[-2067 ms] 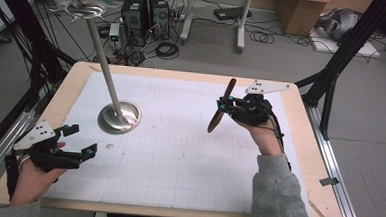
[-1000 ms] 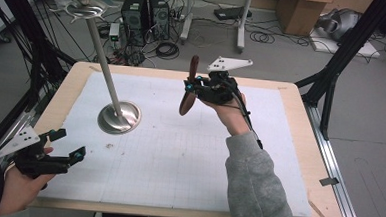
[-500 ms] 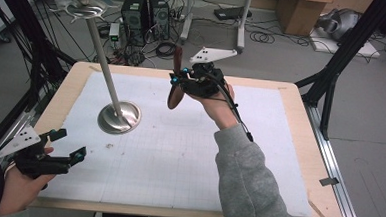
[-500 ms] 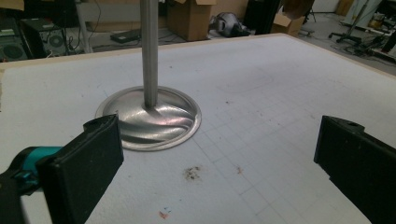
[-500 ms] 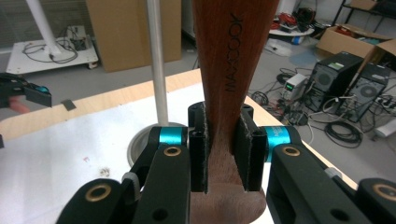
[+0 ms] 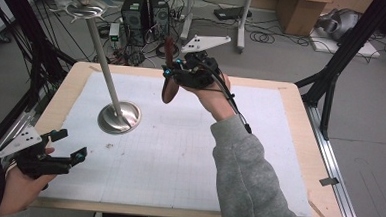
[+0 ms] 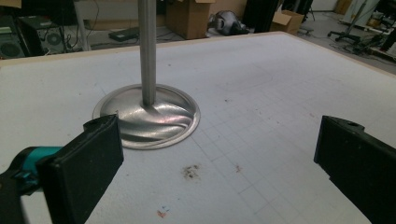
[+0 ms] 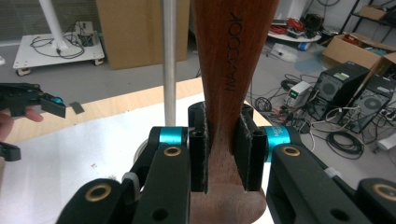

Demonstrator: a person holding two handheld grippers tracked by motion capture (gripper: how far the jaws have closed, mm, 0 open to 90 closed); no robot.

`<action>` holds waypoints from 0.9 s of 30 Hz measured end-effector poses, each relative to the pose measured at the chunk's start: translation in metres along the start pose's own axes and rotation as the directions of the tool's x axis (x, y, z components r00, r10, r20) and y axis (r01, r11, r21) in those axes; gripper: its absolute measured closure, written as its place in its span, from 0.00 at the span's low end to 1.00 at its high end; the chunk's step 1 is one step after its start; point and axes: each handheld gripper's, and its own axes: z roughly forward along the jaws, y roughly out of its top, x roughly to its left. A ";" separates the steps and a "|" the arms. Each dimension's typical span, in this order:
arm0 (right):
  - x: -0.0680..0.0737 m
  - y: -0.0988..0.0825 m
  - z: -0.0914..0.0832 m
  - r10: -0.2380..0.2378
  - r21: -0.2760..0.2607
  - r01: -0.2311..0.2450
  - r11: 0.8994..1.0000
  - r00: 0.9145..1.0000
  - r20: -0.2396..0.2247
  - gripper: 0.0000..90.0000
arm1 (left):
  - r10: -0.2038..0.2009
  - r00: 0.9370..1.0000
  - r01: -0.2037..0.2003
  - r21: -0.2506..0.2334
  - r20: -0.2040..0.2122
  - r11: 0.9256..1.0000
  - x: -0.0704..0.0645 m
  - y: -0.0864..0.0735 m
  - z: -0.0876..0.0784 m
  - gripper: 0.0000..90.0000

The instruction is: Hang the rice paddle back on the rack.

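Note:
A dark wooden utensil (image 6: 169, 89) hangs upright in the air over the table's far middle, with my right gripper (image 6: 171, 73) shut on its handle. In the right gripper view the handle (image 8: 229, 70) sits pinched between both pads, and the stand's pole (image 8: 169, 70) rises just to its left. The metal stand has a round base (image 6: 119, 117) on the mat, a tilted pole (image 6: 103, 59) and a hooked top (image 6: 83, 5). My left gripper (image 6: 71, 143) hovers open near the front left corner, holding nothing. Its own view shows the base (image 7: 154, 116) ahead of the spread jaws.
A white gridded mat (image 6: 178, 153) covers the wooden table (image 6: 300, 124). A small dark stain (image 7: 190, 171) lies in front of the base. Computer towers (image 6: 146, 11), cables and boxes sit on the floor behind. Black frame legs (image 6: 333, 71) stand at the right.
My right gripper has carried the wooden utensil from the table's right side up and left toward the stand's pole. The left gripper drifted slightly back toward the front left corner.

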 end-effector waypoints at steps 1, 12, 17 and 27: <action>0.001 0.001 0.001 -0.004 -0.002 0.004 1.000 1.000 0.002 0.86 | -0.001 1.000 0.001 0.000 -0.001 1.000 0.000 0.000 0.000 0.02; 0.015 0.018 0.020 -0.046 0.003 0.046 0.999 0.998 -0.034 0.86 | -0.011 1.000 0.011 -0.009 -0.004 1.000 0.003 -0.001 -0.004 0.02; 0.022 0.026 0.026 -0.054 -0.001 0.054 0.999 0.998 -0.043 0.86 | -0.012 1.000 0.012 -0.019 -0.001 1.000 0.003 0.001 -0.006 0.02; 0.033 0.042 0.038 -0.077 -0.008 0.077 0.997 0.996 -0.053 0.86 | -0.017 1.000 0.017 -0.027 0.001 1.000 0.003 0.001 -0.010 0.02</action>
